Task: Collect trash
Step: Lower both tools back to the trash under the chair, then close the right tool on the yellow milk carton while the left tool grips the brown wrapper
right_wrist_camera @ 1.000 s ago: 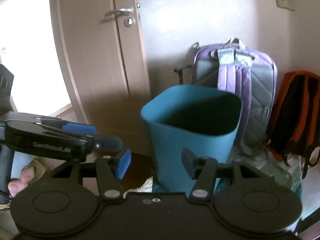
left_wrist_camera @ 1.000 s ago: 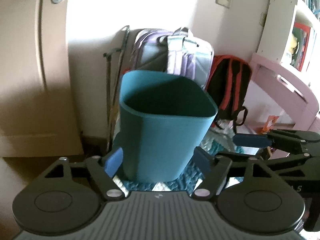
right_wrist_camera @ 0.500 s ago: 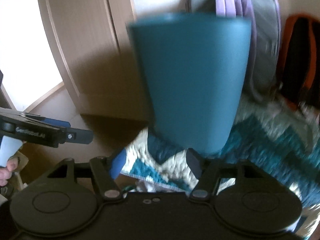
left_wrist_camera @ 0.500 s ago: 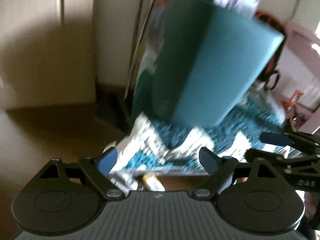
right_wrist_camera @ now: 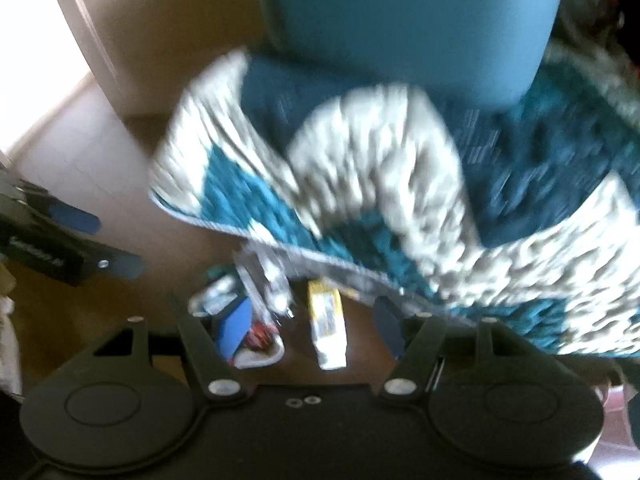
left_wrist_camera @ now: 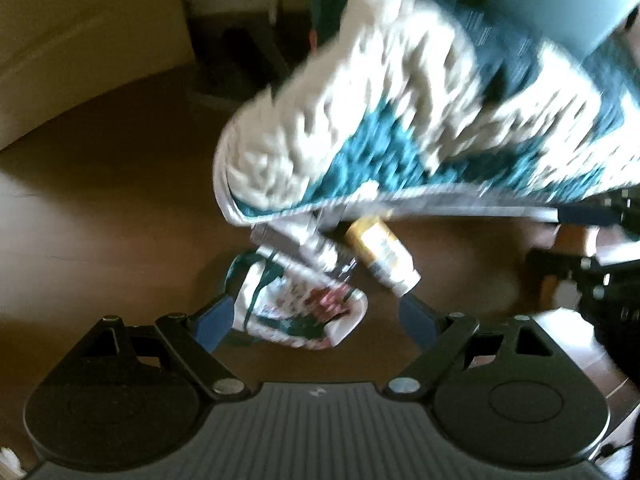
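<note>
Trash lies on the brown floor by the rug's edge: a crumpled printed wrapper (left_wrist_camera: 300,312), a clear plastic piece (left_wrist_camera: 316,248) and a small yellow bottle (left_wrist_camera: 380,256). My left gripper (left_wrist_camera: 316,322) is open and empty just above the wrapper. In the right wrist view the yellow bottle (right_wrist_camera: 326,320) lies between the fingers of my open right gripper (right_wrist_camera: 314,326), with the wrapper (right_wrist_camera: 256,344) at its left finger. The teal bin (right_wrist_camera: 404,20) stands on the rug behind. Both views are motion-blurred.
A shaggy white and teal rug (left_wrist_camera: 400,120) fills the upper right, with its edge (right_wrist_camera: 304,252) next to the trash. A door (right_wrist_camera: 132,32) and wall stand to the left. The other gripper shows at each view's side (right_wrist_camera: 60,236).
Both grippers have tilted down from facing the teal bin to facing the floor. The trash by the rug's edge has come into view between the fingers. Both stay open.
</note>
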`<state>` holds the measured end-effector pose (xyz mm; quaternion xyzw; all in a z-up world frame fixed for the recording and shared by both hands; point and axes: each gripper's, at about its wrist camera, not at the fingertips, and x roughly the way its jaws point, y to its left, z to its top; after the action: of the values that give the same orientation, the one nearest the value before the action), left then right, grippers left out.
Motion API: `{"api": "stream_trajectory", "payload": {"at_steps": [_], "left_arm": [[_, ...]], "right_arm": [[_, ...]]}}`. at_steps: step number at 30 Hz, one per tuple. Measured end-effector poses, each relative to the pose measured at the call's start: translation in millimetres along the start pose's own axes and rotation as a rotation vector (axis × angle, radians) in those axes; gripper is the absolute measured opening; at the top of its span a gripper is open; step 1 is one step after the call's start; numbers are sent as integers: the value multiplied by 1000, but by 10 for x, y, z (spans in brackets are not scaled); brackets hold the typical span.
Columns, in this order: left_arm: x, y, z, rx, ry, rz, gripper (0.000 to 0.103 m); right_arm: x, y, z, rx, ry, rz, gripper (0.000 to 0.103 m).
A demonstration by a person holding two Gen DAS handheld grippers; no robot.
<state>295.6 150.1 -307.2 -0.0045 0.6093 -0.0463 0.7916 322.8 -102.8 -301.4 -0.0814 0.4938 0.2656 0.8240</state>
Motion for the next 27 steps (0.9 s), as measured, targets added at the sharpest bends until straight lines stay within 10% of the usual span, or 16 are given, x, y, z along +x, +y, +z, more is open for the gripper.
{"api": "stream_trajectory", "payload": {"at_steps": [11,27], "left_arm": [[1399,174,-100,49,192,-4,90],[2410,143,-394,-57,168,-44,89]], "right_arm": [[1357,-121,-238,2,198,-40,67],[2617,-149,-433,38,334,-96,67]]}}
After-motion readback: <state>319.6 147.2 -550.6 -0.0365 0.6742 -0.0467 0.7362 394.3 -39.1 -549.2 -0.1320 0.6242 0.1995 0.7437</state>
